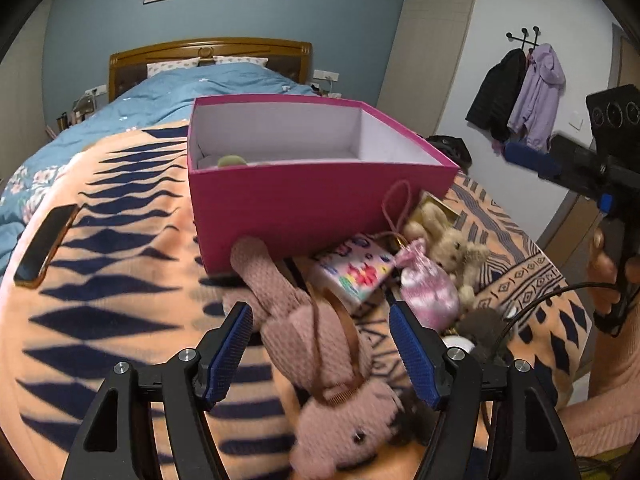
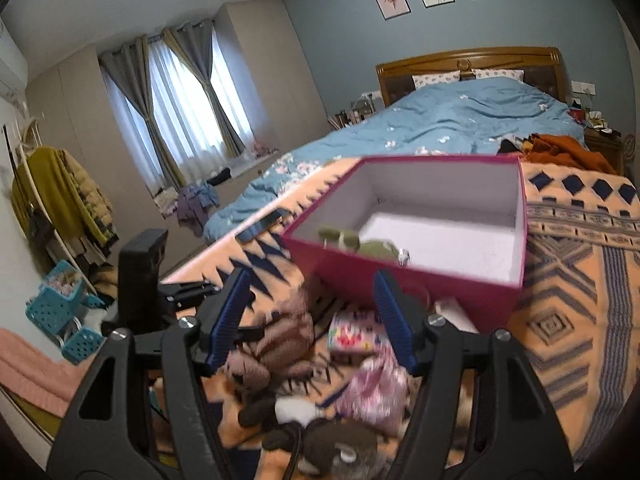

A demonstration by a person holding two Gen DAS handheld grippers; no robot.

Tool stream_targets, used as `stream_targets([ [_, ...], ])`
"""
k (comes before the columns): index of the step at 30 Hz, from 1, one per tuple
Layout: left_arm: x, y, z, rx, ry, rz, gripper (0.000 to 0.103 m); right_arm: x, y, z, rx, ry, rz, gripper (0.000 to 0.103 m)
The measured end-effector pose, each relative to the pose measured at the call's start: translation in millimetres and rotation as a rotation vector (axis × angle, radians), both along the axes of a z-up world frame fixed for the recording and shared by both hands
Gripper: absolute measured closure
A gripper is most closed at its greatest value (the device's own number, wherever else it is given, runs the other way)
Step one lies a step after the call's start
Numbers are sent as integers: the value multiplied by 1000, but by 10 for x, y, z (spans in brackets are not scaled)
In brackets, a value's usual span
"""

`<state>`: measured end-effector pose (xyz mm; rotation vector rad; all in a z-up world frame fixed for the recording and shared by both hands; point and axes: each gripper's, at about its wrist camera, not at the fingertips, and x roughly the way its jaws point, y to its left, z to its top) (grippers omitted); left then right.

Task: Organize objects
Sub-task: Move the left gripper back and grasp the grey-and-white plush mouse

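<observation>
Pink knitted plush rabbit (image 1: 320, 360) lies low in the left view between the left claw's (image 1: 320, 344) wide-open, empty jaws; close squarely on its body, clear of the brown ribbon. Right claw (image 2: 310, 320), open, holds nothing. Magenta cardboard box (image 1: 280, 208) sits mid-frame.

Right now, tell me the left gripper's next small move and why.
Probably ease the left gripper down and close on the pink knitted bunny. Its fingers already straddle the bunny without pressing, and the pink box just behind has room.
</observation>
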<state>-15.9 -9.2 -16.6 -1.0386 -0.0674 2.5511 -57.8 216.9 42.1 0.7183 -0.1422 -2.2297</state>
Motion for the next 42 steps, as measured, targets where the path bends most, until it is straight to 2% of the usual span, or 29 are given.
stream_targets([
  [5,198,140,38,6,29,-69,31,183,99,-200,18,-53,-42,37],
  [11,347,524,25,-39,52,-200,31,443,369,-40,-130,-46,-43,37],
  [13,372,635,-31,-64,42,-231,31,538,378,-2,-112,-23,-49,37],
  [16,394,751,-119,-91,22,-264,31,613,341,-100,-27,-27,-84,37],
  [21,421,808,-222,-116,-6,-282,31,530,275,-607,86,-154,-134,37],
  [24,440,790,-216,-117,-8,-286,31,447,267,-905,94,-238,-142,37],
  [28,452,764,-201,-109,-17,-289,31,394,261,-1149,90,-285,-133,37],
  [32,452,788,-214,-117,-26,-304,31,363,246,-1229,55,-294,-117,37],
  [35,441,810,-221,-119,-32,-310,31,349,245,-1265,40,-302,-111,42],
  [42,454,803,-127,-88,-4,-311,31,364,324,-1177,-26,-314,-117,47],
])
